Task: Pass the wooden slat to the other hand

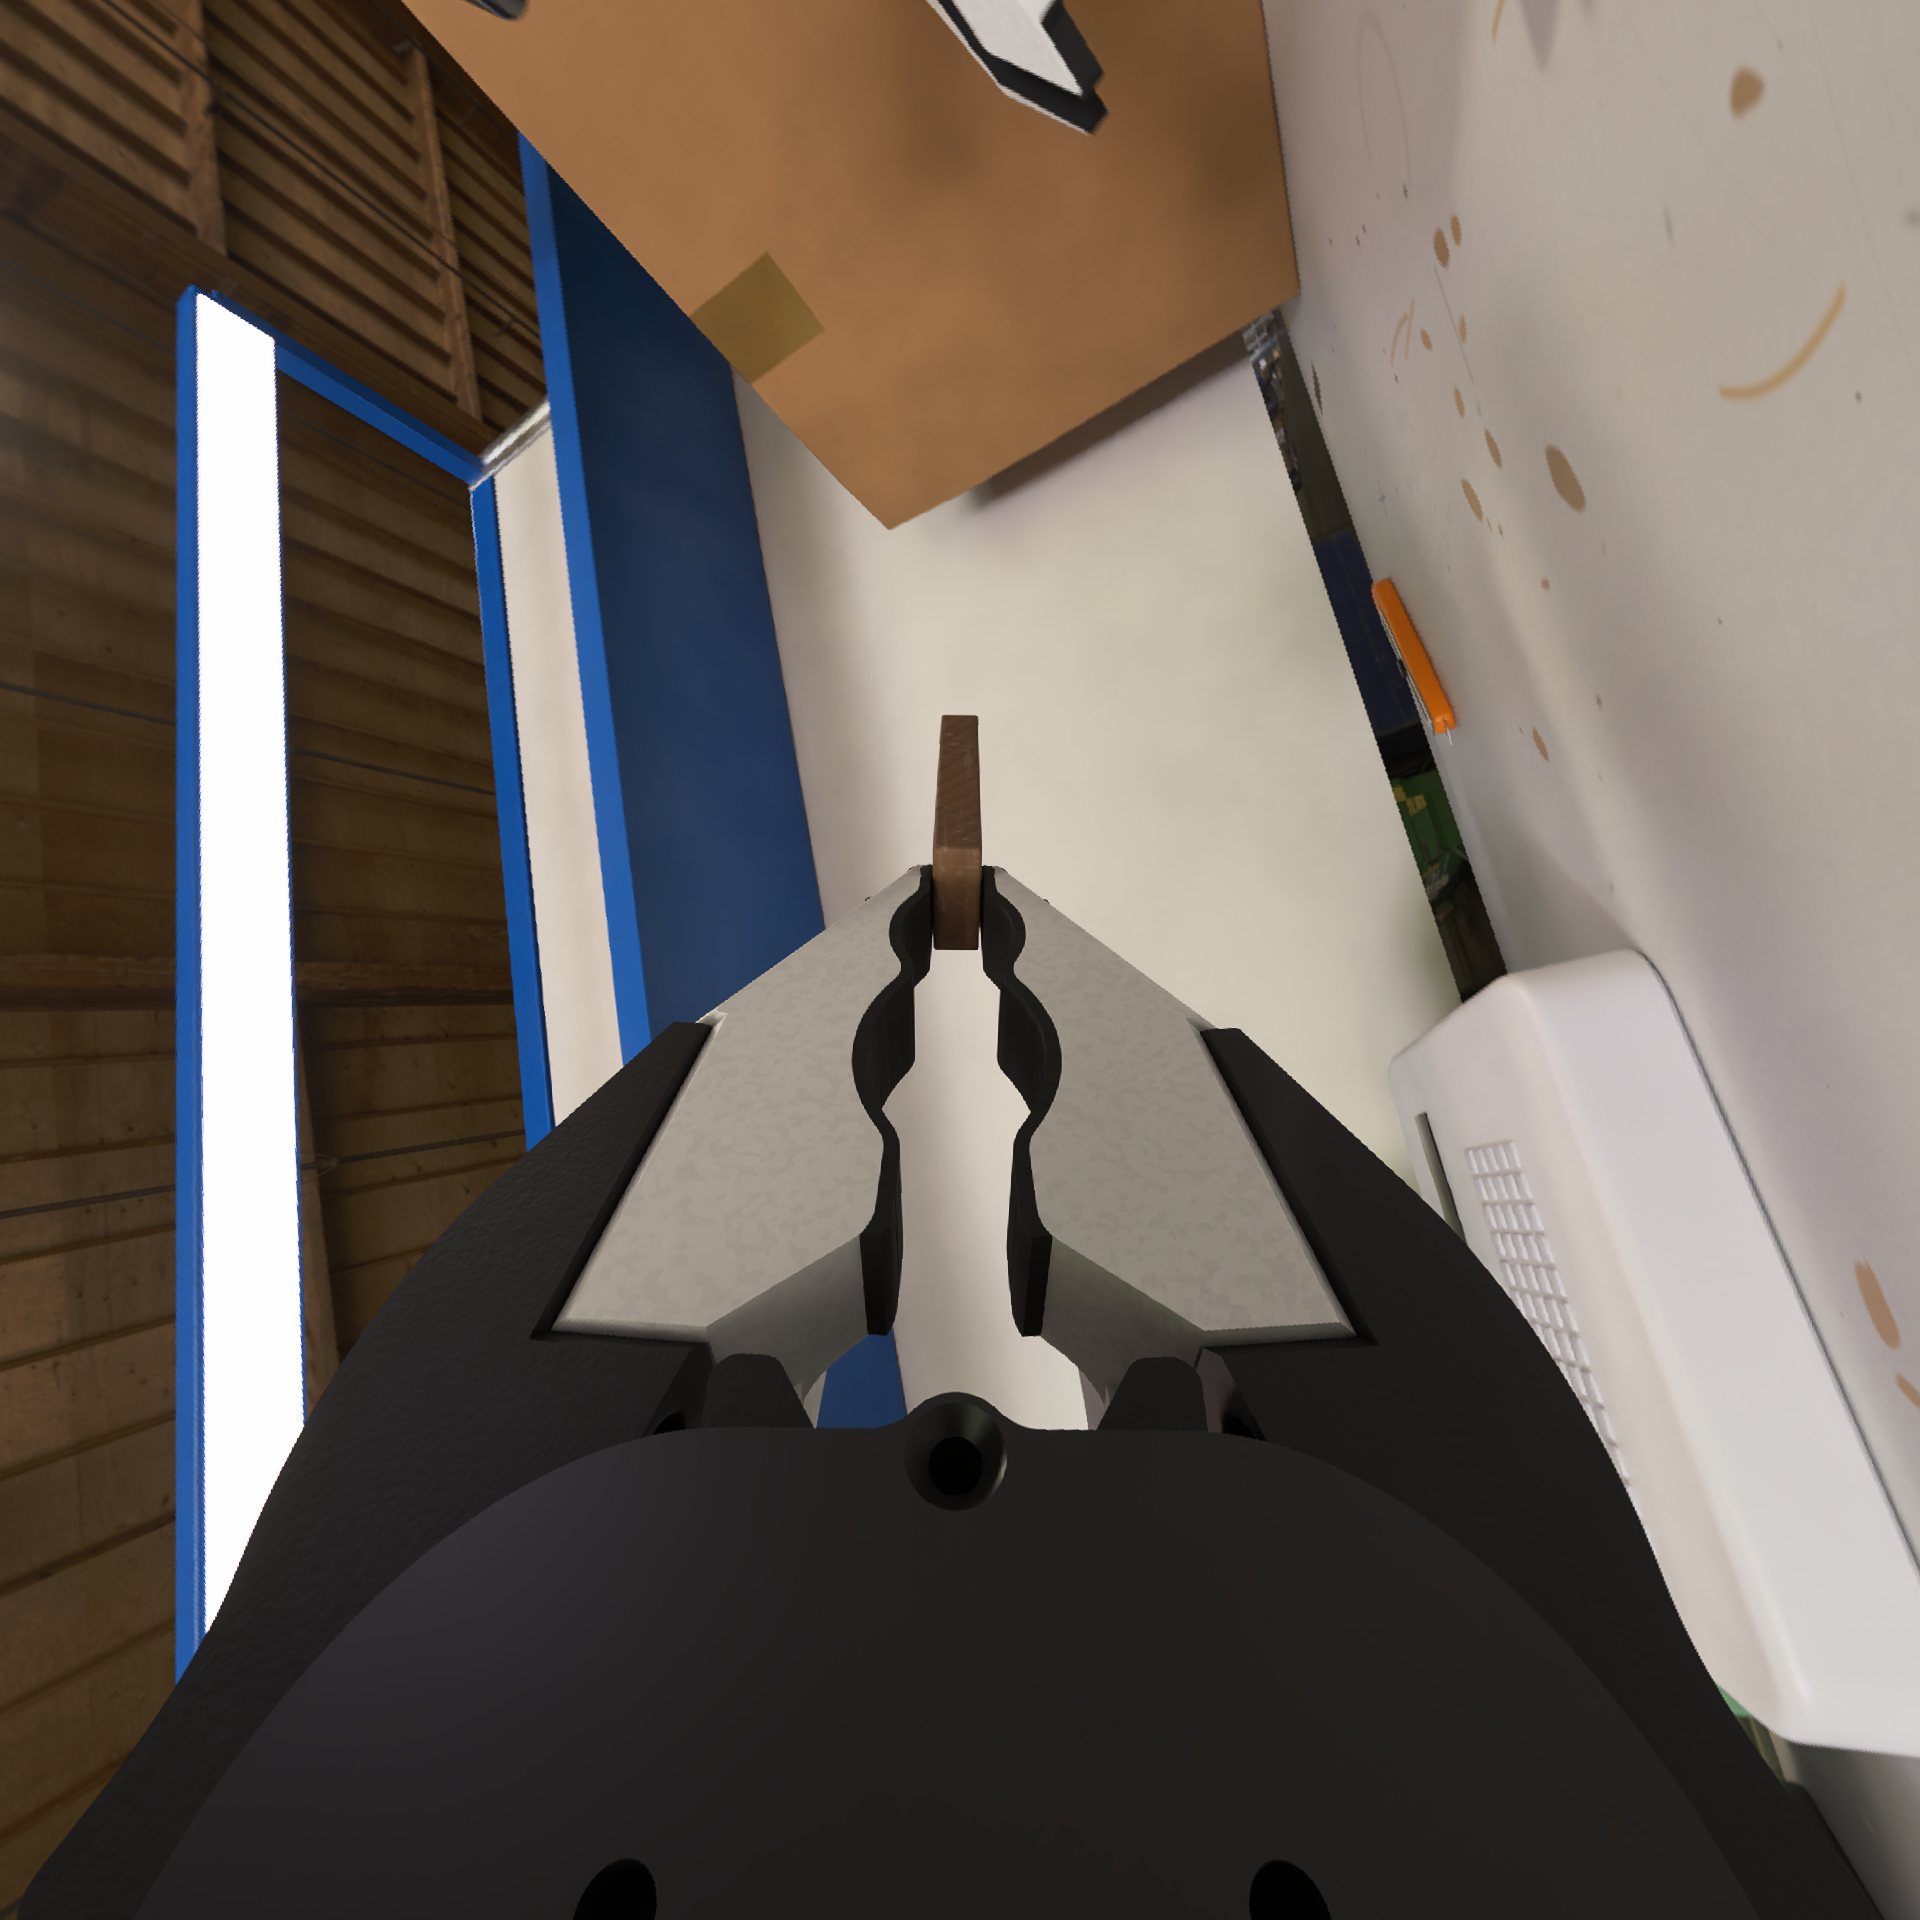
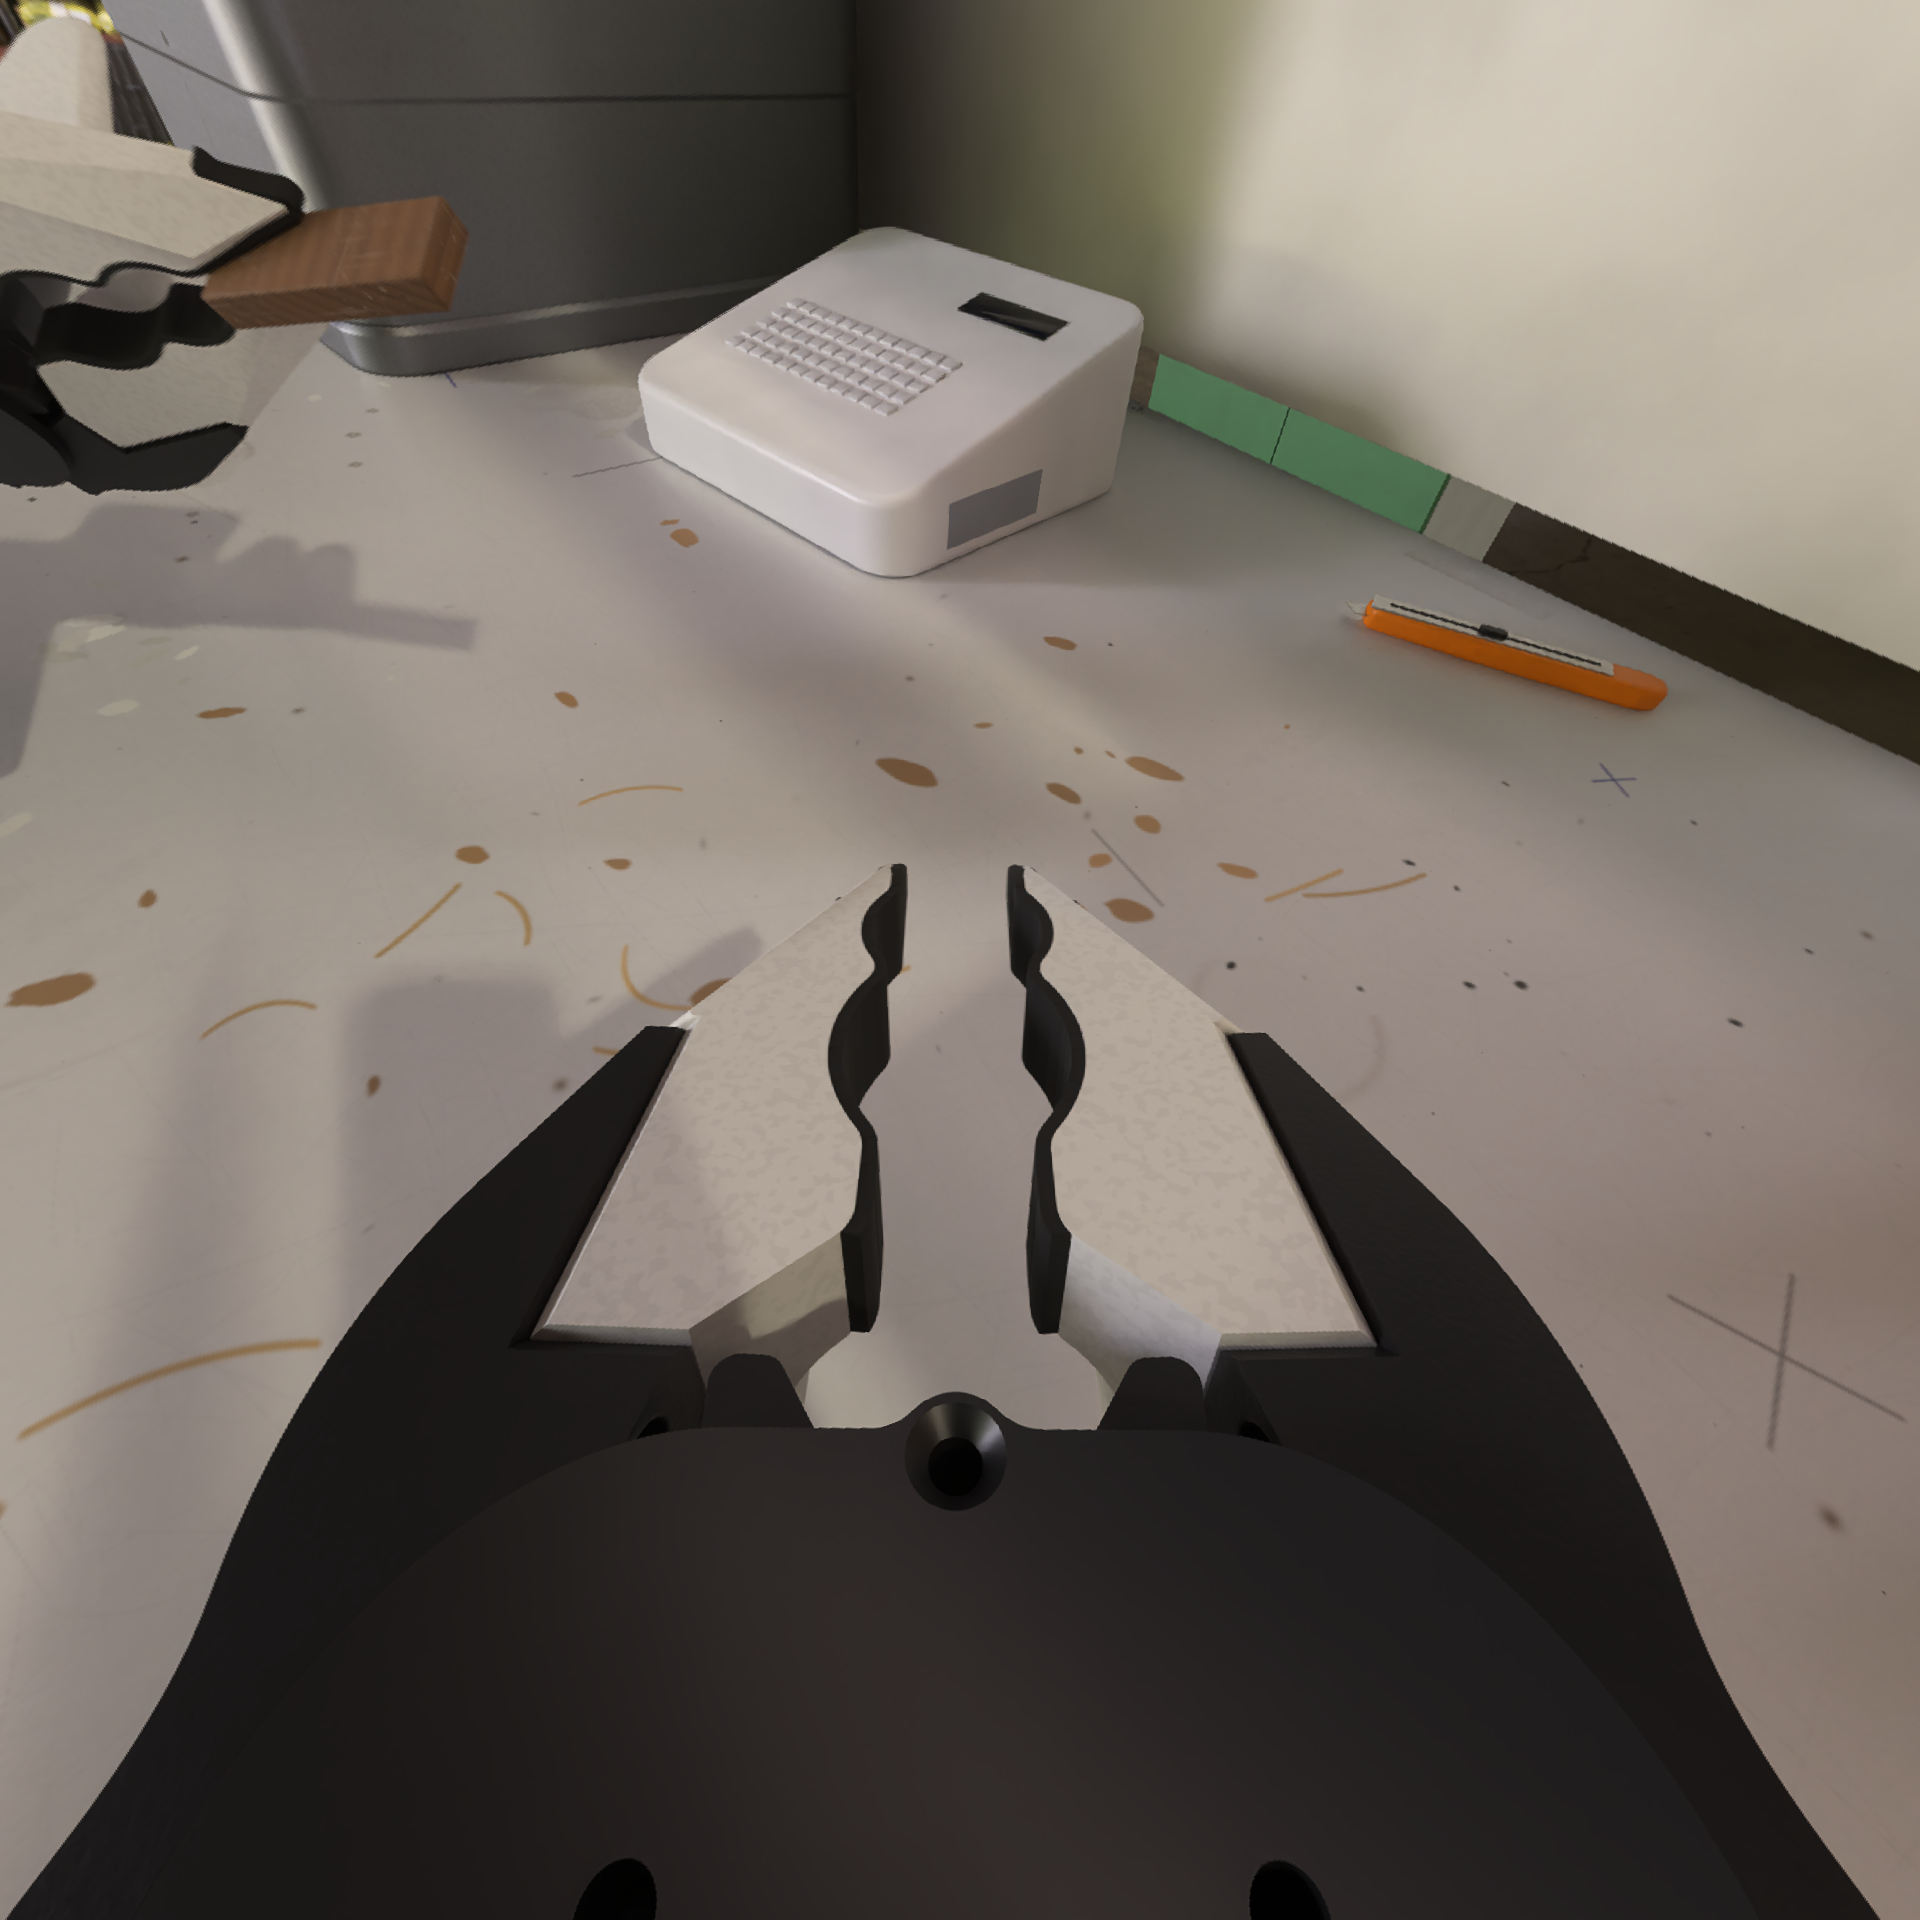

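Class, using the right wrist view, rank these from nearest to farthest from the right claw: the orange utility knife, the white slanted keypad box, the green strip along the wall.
1. Orange utility knife, on the stained table to the right.
2. White slanted keypad box, straight ahead.
3. Green strip along the wall, behind the box at the table's back edge.

The right claw is open.

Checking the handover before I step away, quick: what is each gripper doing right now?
Left gripper: closed on one end of the wooden slat, held off the table.
Right gripper: open, holding nothing, apart from the slat.
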